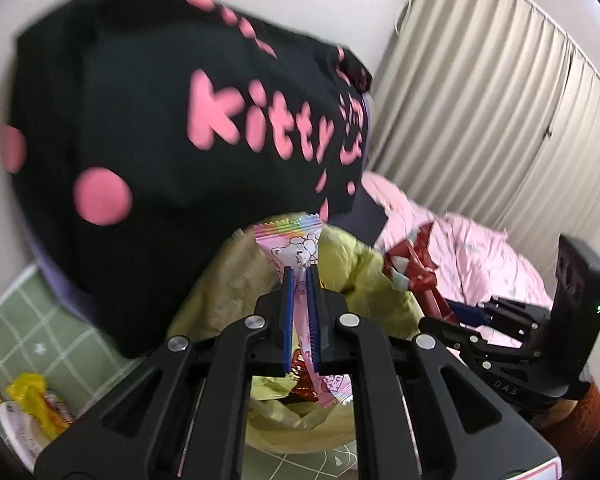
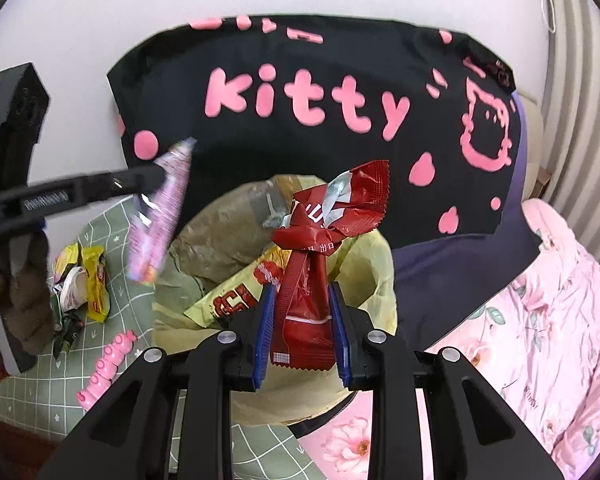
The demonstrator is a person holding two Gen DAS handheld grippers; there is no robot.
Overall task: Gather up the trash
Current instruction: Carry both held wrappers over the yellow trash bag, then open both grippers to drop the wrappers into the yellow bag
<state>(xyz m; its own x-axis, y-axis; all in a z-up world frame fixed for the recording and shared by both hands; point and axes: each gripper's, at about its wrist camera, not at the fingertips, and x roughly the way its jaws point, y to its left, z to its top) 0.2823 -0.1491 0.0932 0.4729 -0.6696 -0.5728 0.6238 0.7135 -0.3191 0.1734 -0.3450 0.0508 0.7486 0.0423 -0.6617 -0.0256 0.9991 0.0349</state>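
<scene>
Left gripper [image 1: 300, 270] pinches pink wrapper [image 1: 296, 248]; right gripper [image 2: 302, 292] clamps red wrapper [image 2: 320, 240]. Both at frame centre, over the yellow-lined bin [image 2: 364, 264].

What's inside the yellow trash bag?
In the yellow trash bag lies a cream wrapper with red print. The red wrapper in the right gripper hides whatever lies deeper.

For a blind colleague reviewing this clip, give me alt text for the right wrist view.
The right gripper clamps a crumpled red wrapper above a bin lined with a yellow-green bag. At left, the left gripper holds a pink wrapper; a black Kitty-print cloth hangs behind.
</scene>
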